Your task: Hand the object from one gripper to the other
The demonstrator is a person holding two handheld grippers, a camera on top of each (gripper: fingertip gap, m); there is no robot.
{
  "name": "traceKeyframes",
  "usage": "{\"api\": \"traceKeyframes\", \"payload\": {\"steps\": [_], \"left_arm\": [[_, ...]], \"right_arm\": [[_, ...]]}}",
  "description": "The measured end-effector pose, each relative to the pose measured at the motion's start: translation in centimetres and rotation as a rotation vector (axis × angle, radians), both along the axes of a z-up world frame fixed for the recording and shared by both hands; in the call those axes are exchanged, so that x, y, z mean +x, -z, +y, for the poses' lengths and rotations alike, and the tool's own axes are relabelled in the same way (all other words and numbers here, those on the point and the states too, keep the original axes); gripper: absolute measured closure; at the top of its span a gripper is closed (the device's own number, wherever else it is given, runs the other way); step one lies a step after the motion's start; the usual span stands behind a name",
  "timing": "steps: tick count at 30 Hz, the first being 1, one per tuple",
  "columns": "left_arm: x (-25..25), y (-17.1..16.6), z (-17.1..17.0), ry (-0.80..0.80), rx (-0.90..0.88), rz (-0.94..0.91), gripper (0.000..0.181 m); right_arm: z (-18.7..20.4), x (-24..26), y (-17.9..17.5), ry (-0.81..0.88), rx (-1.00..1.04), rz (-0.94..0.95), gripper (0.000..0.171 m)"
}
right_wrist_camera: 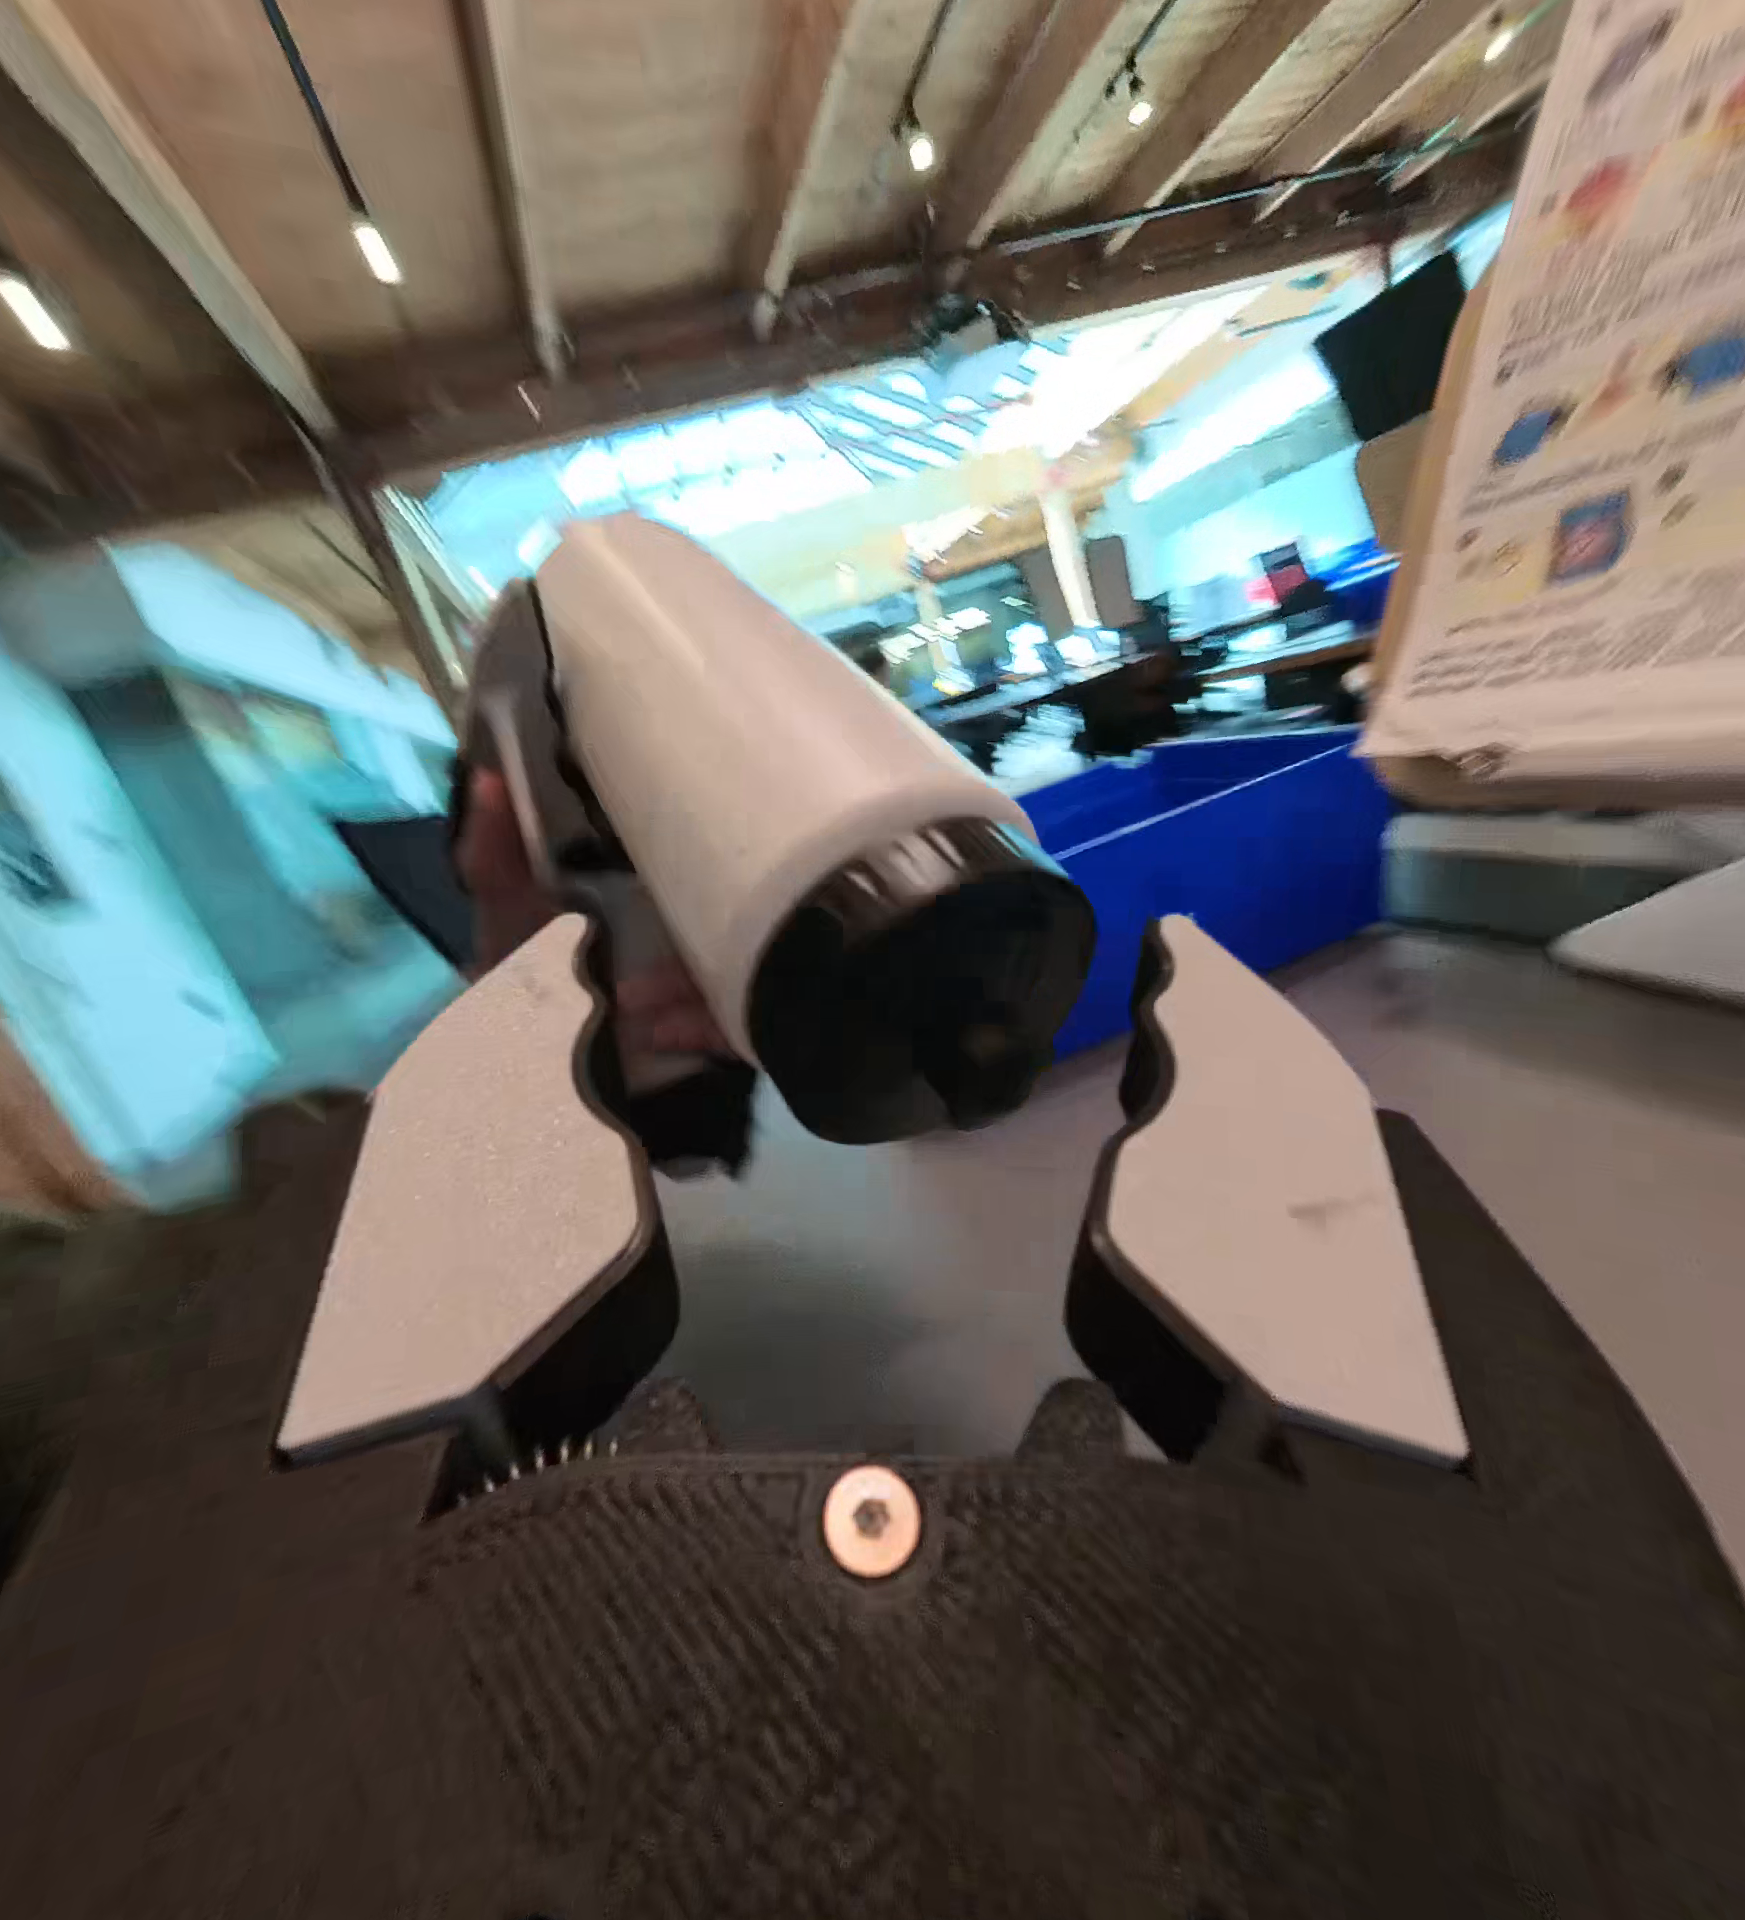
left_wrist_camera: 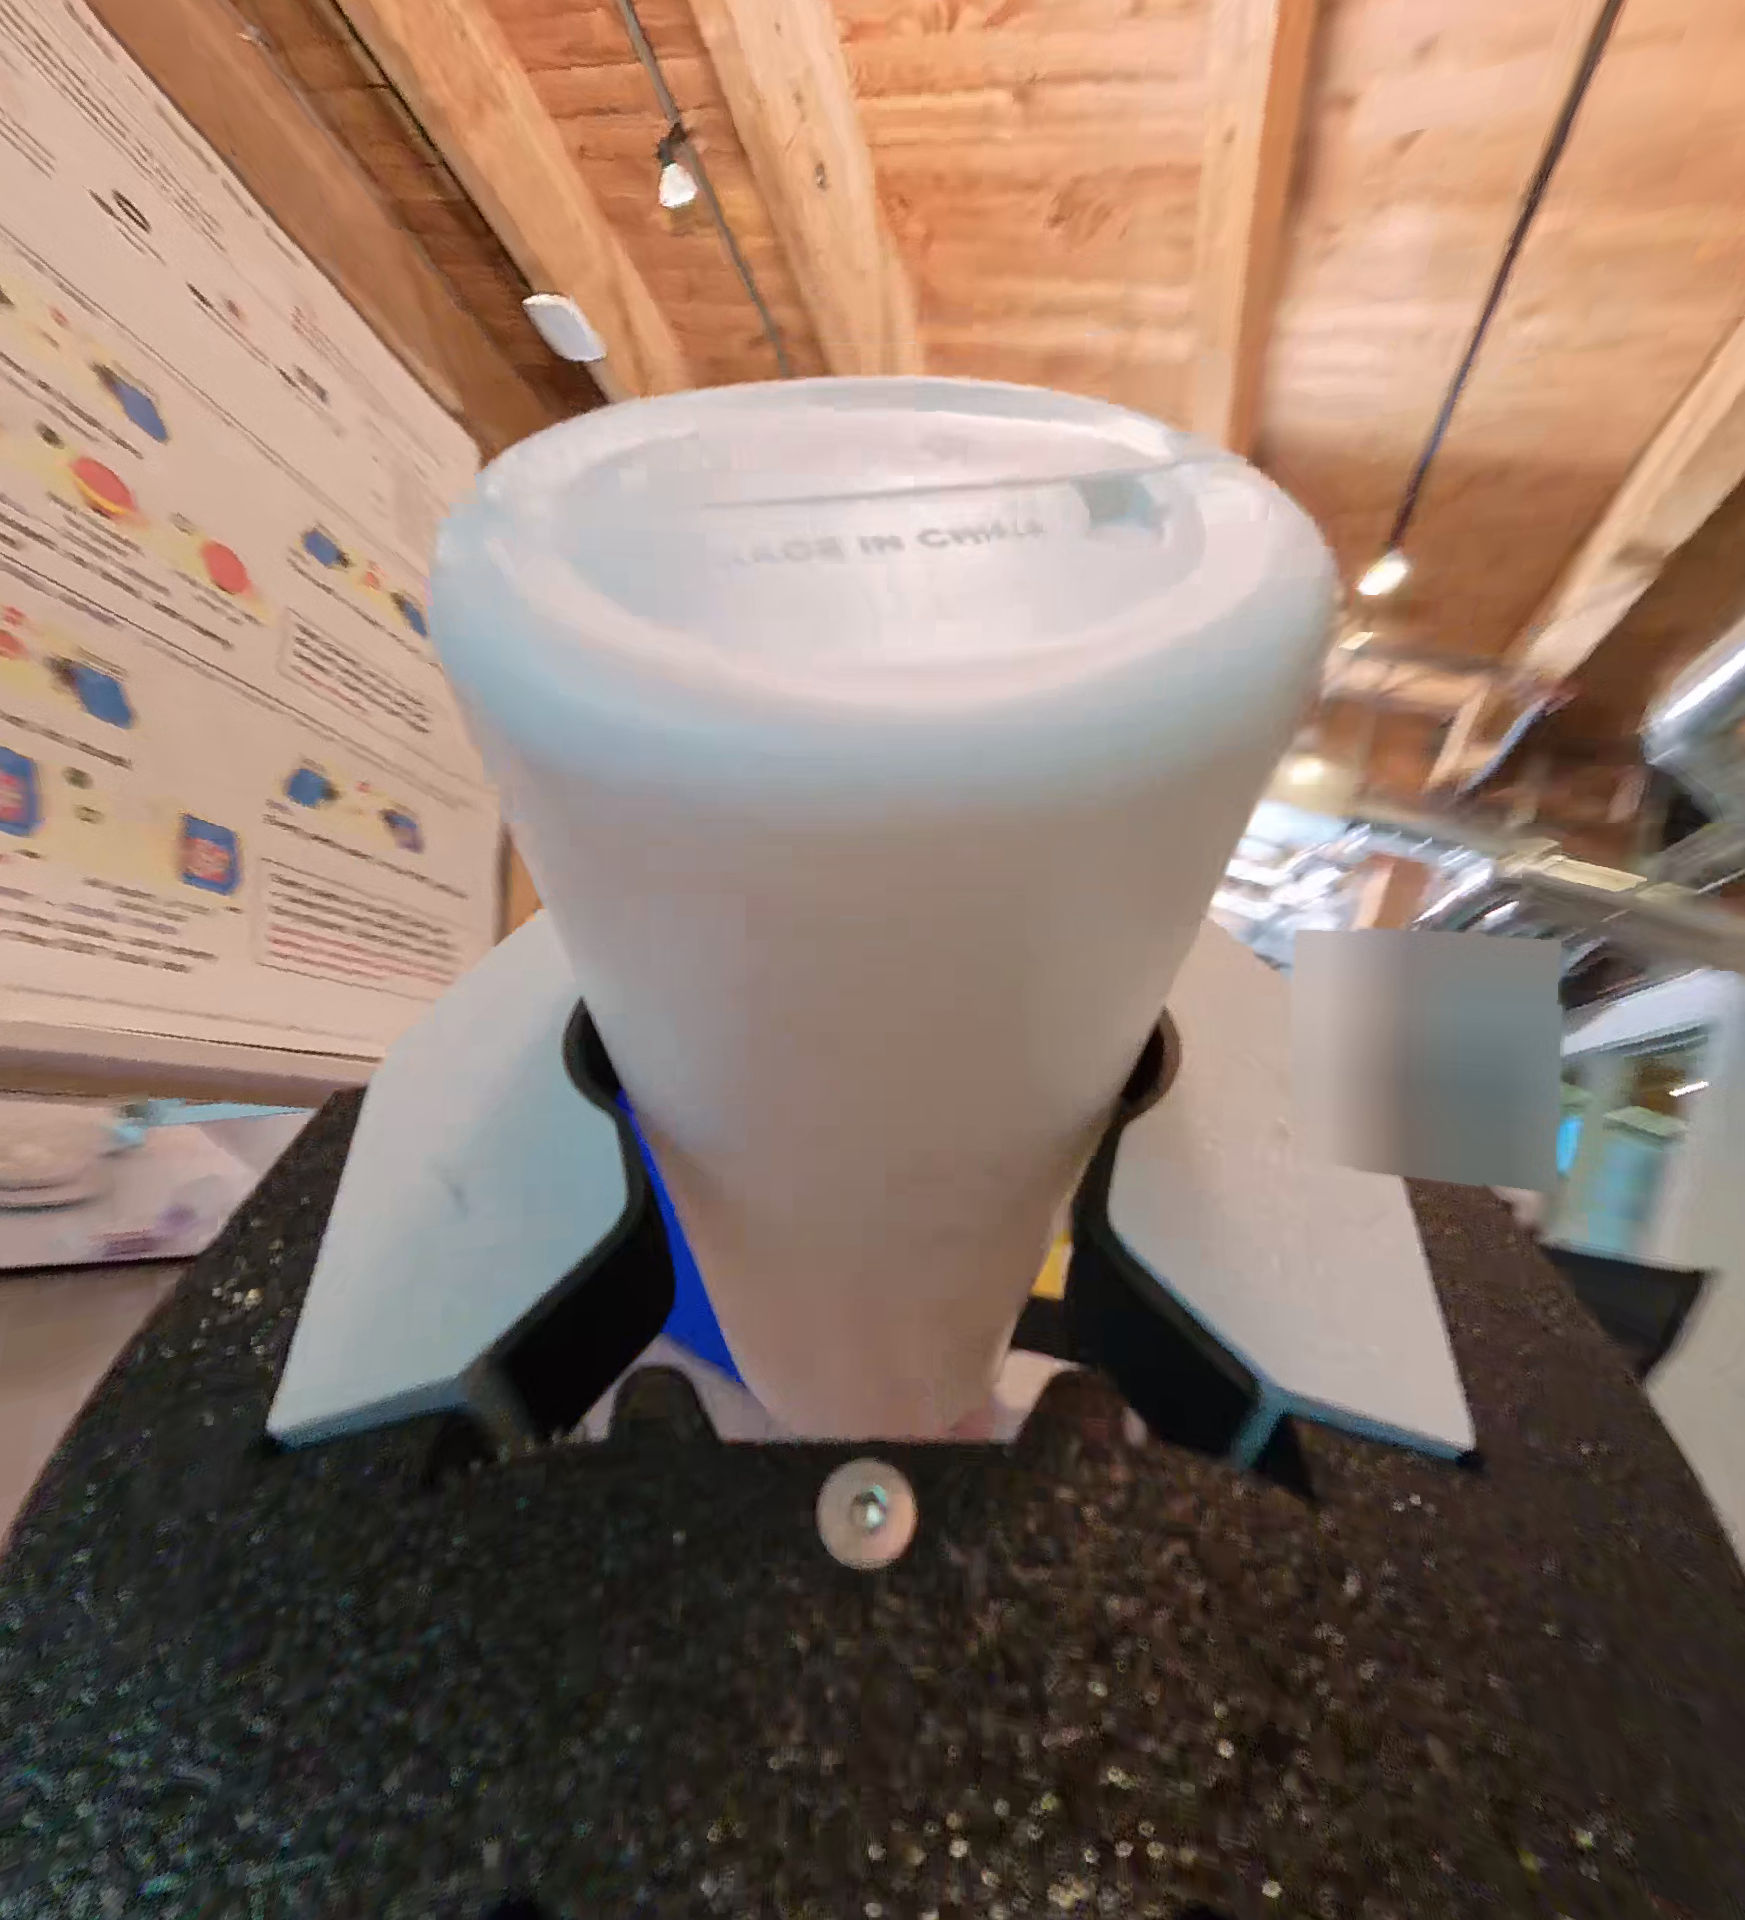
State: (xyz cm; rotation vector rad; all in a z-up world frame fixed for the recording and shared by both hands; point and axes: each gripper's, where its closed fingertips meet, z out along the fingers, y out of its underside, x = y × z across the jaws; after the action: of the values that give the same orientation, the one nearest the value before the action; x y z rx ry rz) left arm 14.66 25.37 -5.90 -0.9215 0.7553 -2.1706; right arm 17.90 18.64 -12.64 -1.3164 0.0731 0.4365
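A white bottle (left_wrist_camera: 878, 852) with a black lid is clamped in my left gripper (left_wrist_camera: 873, 1049), its flat base pointing away from the camera toward the wooden ceiling. In the right wrist view the same bottle (right_wrist_camera: 743, 748) lies tilted, black lid (right_wrist_camera: 925, 1003) toward me, held at its far end by the left gripper (right_wrist_camera: 525, 748) with a hand behind it. My right gripper (right_wrist_camera: 868, 956) is open and empty. The lid end sits just at and slightly above the gap between its fingertips, without touching either finger.
A large printed poster board (left_wrist_camera: 151, 582) stands at the left, also at the right in the right wrist view (right_wrist_camera: 1626, 416). A blue bin (right_wrist_camera: 1232, 862) sits behind the bottle on the grey table (right_wrist_camera: 1470, 1143). Metal ducting (left_wrist_camera: 1720, 707) is at the right. The left gripper's tips are roughly 11 cm from the right gripper's.
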Motion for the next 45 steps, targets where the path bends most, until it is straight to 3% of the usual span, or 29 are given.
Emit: {"api": "traceKeyframes", "payload": {"steps": [6, 8, 11, 16, 18, 19, 23, 26, 31, 35, 37, 40, 45], "left_arm": [[1.3, 0.8, -1.0, -0.249, 0.259, 0.199, 0.085], [1.7, 1.3, -2.1, -0.29, 0.337, 0.248, 0.085], [2.3, 1.8, -3.8, -0.273, 0.355, 0.299, 0.085], [2.5, 2.3, -5.2, -0.179, 0.381, 0.322, 0.086], [1.8, 2.0, -6.2, -0.066, 0.466, 0.26, 0.093], [1.4, 1.8, -6.5, -0.03, 0.496, 0.228, 0.083], [0.2, 2.8, -7.9, 0.175, 0.569, 0.195, 0.075], [-1.3, 3.0, -9.1, 0.398, 0.509, 0.169, 0.075], [-3.3, 3.3, -10.6, 0.554, 0.544, 0.065, 0.092], [-2.3, 3.9, -10.2, 0.541, 0.546, 0.127, 0.096], [-0.7, 3.8, -8.8, 0.379, 0.534, 0.152, 0.098], [2.3, 4.6, -5.0, 0.032, 0.528, 0.308, 0.098], [3.0, 4.1, -5.1, -0.147, 0.521, 0.302, 0.098]], "right_arm": [[0.6, 0.6, 1.1, 0.48, -0.141, -0.848, 0.07], [1.2, 0.6, 1.6, 0.577, -0.186, -1.011, 0.071], [2.4, 0.3, 3.9, 0.567, -0.289, -1.102, 0.07], [2.1, 0.9, 4.1, 0.54, -0.32, -1.065, 0.08], [2.0, 0.2, 4.1, 0.397, -0.303, -0.888, 0.08], [1.9, -0.3, 3.7, 0.33, -0.258, -0.766, 0.081], [0.0, -5.1, 1.4, -0.196, -0.08, -0.315, 0.081], [-2.1, -8.3, 1.7, -0.471, -0.061, -0.298, 0.081], [-2.7, -10.5, 2.8, -0.621, -0.152, -0.279, 0.081], [-2.0, -9.6, 3.4, -0.558, -0.167, -0.285, 0.082], [-0.7, -7.2, 3.3, -0.348, -0.132, -0.329, 0.088], [0.3, -4.4, 3.0, -0.097, -0.125, -0.432, 0.077], [1.9, -3.1, 4.1, 0.132, -0.186, -0.643, 0.075]]}}
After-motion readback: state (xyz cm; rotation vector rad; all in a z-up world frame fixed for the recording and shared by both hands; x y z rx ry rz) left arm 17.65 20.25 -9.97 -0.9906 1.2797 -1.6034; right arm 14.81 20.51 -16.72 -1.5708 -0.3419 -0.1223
